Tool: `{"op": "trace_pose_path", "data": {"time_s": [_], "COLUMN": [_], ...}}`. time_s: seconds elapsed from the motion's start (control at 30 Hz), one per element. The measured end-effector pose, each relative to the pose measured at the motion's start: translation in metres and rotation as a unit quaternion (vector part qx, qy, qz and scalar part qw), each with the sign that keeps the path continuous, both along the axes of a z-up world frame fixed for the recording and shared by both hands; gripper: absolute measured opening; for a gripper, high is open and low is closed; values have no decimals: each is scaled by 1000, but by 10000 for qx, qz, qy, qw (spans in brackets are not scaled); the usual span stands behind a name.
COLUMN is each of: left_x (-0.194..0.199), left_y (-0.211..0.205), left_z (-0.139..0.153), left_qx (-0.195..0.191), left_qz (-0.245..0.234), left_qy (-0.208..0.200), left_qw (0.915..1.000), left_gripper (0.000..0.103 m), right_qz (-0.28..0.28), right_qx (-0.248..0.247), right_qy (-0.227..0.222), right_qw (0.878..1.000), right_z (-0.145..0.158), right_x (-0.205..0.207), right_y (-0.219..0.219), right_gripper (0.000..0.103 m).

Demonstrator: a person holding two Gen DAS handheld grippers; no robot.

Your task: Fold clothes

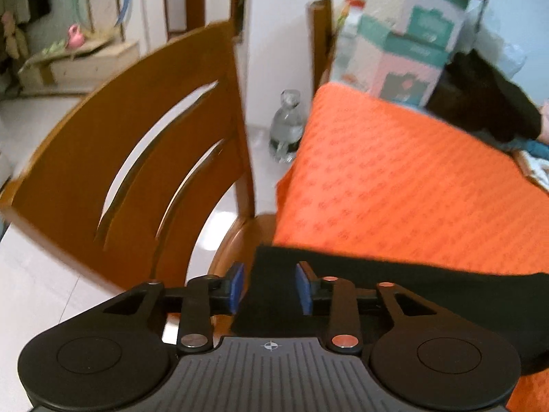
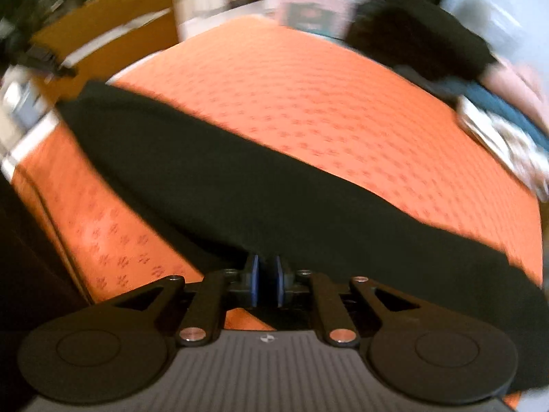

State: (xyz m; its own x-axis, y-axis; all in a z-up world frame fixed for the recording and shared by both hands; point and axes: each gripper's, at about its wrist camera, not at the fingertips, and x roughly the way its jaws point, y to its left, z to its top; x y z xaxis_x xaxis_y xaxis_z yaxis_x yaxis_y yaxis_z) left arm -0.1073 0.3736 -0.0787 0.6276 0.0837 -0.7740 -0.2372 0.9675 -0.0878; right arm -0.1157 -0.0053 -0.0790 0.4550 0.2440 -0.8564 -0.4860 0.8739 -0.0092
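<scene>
A black garment [image 2: 240, 178] lies folded into a long band across the orange patterned tablecloth [image 2: 308, 103]. My right gripper [image 2: 266, 279] sits at the band's near edge, its blue pads a narrow gap apart with black cloth in the gap. In the left wrist view the garment's end [image 1: 411, 285] reaches the table's corner. My left gripper [image 1: 271, 286] stands open there, and the cloth's corner lies loose between its blue pads [image 1: 236, 286]. Both views are blurred.
A wooden chair [image 1: 120, 144] stands close to the table's left corner. A glass bottle [image 1: 286, 127] is on the floor beyond it. Stacked teal and pink boxes [image 1: 405, 41] and a heap of dark and teal clothing [image 1: 487, 96] sit at the table's far side.
</scene>
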Motion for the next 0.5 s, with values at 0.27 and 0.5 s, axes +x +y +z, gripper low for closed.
{"op": "trace_pose_path", "data": {"time_s": [0.27, 0.5], "left_x": [35, 41], "left_y": [-40, -44], "left_z": [-22, -43], "left_qx": [66, 93], "left_qz": [-902, -877], "left_qy": [396, 775], "left_qw": [9951, 9931], "left_gripper": [43, 43], "right_qz": [-2832, -4653], "right_qx": [869, 2301], "right_qy": [415, 624], "right_qw": [9542, 8524], "right_z": [-9, -33], "right_x": [-10, -24], "right_y": [-108, -178], "right_gripper": [15, 29]}}
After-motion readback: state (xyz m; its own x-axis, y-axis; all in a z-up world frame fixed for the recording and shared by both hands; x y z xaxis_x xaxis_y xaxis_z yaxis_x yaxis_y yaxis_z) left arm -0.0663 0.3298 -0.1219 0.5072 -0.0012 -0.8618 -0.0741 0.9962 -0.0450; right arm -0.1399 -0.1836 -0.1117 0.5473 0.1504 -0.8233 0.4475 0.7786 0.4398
